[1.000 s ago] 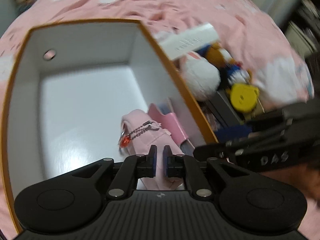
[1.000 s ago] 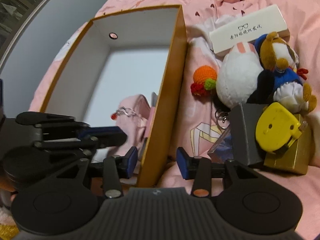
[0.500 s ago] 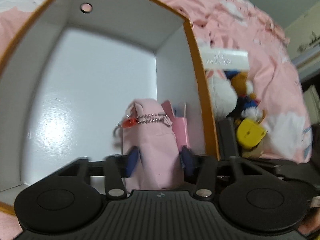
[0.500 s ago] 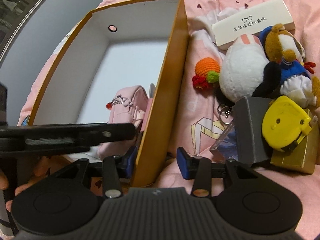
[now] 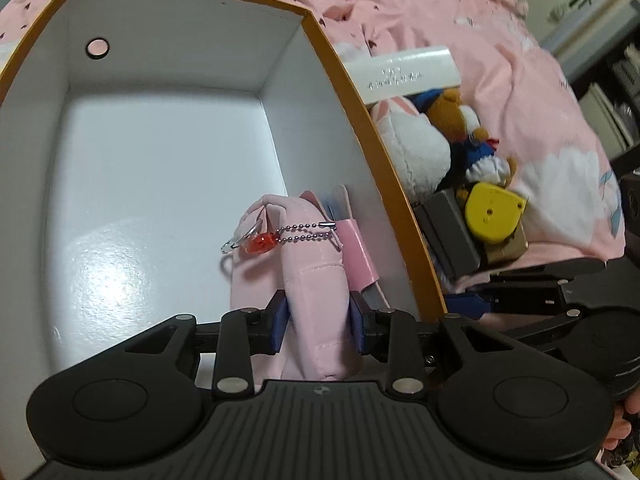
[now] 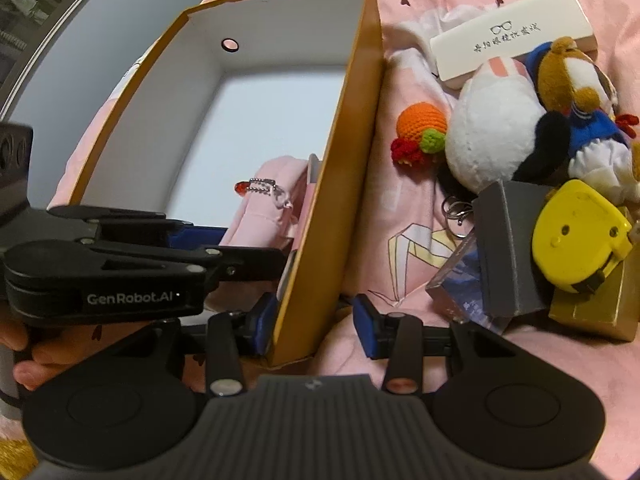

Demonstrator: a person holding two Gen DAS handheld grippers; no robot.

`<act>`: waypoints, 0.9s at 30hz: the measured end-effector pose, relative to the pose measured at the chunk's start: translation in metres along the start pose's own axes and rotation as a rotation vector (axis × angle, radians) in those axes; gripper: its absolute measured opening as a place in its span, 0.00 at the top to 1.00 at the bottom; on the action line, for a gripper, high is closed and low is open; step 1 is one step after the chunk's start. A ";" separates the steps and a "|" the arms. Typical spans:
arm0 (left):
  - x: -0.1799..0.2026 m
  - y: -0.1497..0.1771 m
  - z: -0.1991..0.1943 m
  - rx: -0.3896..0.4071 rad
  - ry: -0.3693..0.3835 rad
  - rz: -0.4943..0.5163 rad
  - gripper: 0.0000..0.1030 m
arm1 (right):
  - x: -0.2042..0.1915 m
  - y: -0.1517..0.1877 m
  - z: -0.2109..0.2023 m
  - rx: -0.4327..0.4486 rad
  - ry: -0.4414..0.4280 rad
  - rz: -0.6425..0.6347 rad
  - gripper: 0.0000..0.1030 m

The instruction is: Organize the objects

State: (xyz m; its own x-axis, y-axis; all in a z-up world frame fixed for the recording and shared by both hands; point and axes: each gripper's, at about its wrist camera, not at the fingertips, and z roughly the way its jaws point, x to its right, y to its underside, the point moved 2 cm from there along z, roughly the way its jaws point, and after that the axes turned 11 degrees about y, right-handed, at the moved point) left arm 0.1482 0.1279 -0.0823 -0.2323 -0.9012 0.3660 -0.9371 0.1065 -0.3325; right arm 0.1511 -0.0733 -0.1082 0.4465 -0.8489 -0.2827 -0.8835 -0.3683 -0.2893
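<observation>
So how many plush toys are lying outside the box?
2: a white bunny plush beside the box's right wall, and a brown dog plush leaning against its right side. Others may be hidden underneath.

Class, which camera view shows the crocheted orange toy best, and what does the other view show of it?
The right wrist view: the crocheted orange toy lies in full sight on the pink bedding, beside the box's orange wall. In the left wrist view that wall hides it entirely.

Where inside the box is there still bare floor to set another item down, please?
The box floor is bare from the far wall with the round hole to the left wall. Only the near right corner is filled, by the pink pouch and cards. Outside, the toy pile crowds the bedspread.
</observation>
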 end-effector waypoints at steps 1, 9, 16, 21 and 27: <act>-0.002 0.001 -0.002 0.013 0.006 -0.010 0.63 | 0.000 0.000 0.000 -0.003 -0.002 0.001 0.56; 0.001 0.005 -0.019 0.130 0.011 -0.039 0.49 | -0.006 0.001 -0.020 0.053 0.001 -0.032 0.54; 0.024 0.010 -0.039 0.274 -0.089 0.027 0.49 | 0.001 0.006 -0.049 0.138 0.012 -0.024 0.49; 0.050 0.014 -0.049 0.364 -0.117 0.091 0.49 | 0.013 0.012 -0.081 0.269 0.031 0.001 0.49; 0.074 0.015 -0.044 0.392 -0.095 0.176 0.49 | 0.031 0.022 -0.103 0.436 0.210 -0.006 0.47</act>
State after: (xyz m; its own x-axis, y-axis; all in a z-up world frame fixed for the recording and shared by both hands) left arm 0.1051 0.0809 -0.0218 -0.3372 -0.9202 0.1990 -0.7112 0.1105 -0.6943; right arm 0.1307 -0.1468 -0.0290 0.3740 -0.9218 -0.1020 -0.7191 -0.2188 -0.6596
